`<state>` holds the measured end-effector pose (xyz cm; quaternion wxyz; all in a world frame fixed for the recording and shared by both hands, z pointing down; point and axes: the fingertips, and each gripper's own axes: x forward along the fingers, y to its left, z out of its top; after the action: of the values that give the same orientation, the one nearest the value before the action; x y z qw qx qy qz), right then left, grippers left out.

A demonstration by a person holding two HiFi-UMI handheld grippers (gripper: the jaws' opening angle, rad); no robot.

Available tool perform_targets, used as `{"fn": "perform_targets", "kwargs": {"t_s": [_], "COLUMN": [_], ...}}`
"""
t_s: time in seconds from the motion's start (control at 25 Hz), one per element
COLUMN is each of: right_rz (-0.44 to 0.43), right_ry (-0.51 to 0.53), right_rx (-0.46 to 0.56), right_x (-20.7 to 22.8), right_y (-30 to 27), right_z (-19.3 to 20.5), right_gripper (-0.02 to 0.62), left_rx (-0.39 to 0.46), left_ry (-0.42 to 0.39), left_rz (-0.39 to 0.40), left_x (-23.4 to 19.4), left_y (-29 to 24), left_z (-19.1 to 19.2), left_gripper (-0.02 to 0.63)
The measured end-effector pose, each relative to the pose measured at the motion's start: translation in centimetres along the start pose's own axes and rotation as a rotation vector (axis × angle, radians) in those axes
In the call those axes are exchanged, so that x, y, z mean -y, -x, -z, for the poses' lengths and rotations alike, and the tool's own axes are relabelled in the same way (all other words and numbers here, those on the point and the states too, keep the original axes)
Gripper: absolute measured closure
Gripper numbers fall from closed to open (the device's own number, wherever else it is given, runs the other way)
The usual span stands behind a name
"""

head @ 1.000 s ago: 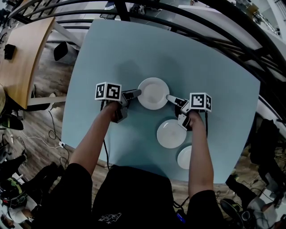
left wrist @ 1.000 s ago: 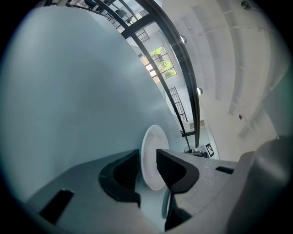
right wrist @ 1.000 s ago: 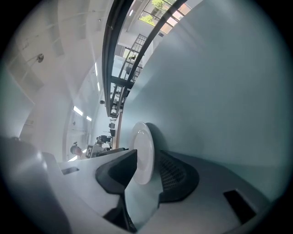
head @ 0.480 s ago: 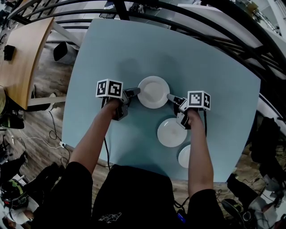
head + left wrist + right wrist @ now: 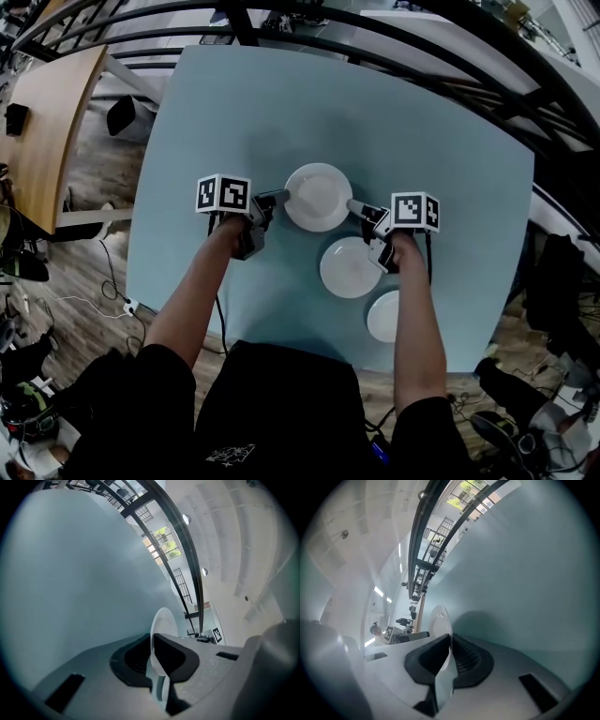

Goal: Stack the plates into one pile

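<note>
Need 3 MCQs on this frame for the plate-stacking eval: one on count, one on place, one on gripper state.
1. How many plates lie on the blue table?
A) two B) three C) five
2. Where is the left gripper?
A) at the left rim of the far plate B) over the wooden table C) above the floor
3. The right gripper is:
A) wide open, empty B) shut, empty C) shut on the far plate's rim

Key:
1 B: the head view shows the far plate, a middle plate and a near plate, all white.
2 A: its tips meet that plate's left edge.
3 C: its jaws have just been closing and the rim sits pinched between the pads; the same holds for the left gripper.
</note>
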<state>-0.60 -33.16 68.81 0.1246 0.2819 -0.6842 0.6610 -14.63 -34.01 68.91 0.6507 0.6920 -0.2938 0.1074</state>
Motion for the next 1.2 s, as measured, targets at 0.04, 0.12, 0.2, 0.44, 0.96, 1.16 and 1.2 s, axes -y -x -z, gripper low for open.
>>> {"fn": "perform_targets", "kwargs": {"t_s": [0.04, 0.12, 0.2, 0.44, 0.96, 1.16, 1.2], "right_rz": [0.005, 0.017, 0.030, 0.042, 0.079, 0.116, 0.124], "right_ry": [0.001, 0.002, -0.001, -0.025, -0.036, -0.024, -0.020], "right_rx": [-0.001, -0.004, -0.007, -0.011, -0.051, -0.066, -0.069], "right_x": [0.3, 1.0, 1.6, 3.5, 6.6, 7.1, 7.1], "right_y": [0.6, 1.7, 2.5, 5.9, 9.9, 10.0, 9.8], "right_z": [0.4, 1.3, 2.1, 5.1, 12.0, 13.4, 13.6], "right_gripper": [0.571, 0.571, 0.571, 0.571, 0.571, 0.570, 0.569], "left_rx": [-0.004, -0.010, -0.015, -0.035, -0.052, -0.080, -0.085], "left_ry": [0.002, 0.009, 0.018, 0.019, 0.018, 0.008, 0.005], "left_rz": [0.004, 0.010, 0.013, 0.016, -0.029, -0.053, -0.059], "left_x": [0.3, 0.7, 1.0, 2.8, 4.5, 3.8, 3.5], "left_y": [-0.3, -0.9, -1.4, -3.0, -4.0, -4.0, -3.9], "left_z": [0.7, 2.1, 3.4, 7.6, 15.8, 17.5, 17.7], "left_gripper": [0.574, 0.574, 0.574, 0.575, 0.575, 0.575, 0.575]}}
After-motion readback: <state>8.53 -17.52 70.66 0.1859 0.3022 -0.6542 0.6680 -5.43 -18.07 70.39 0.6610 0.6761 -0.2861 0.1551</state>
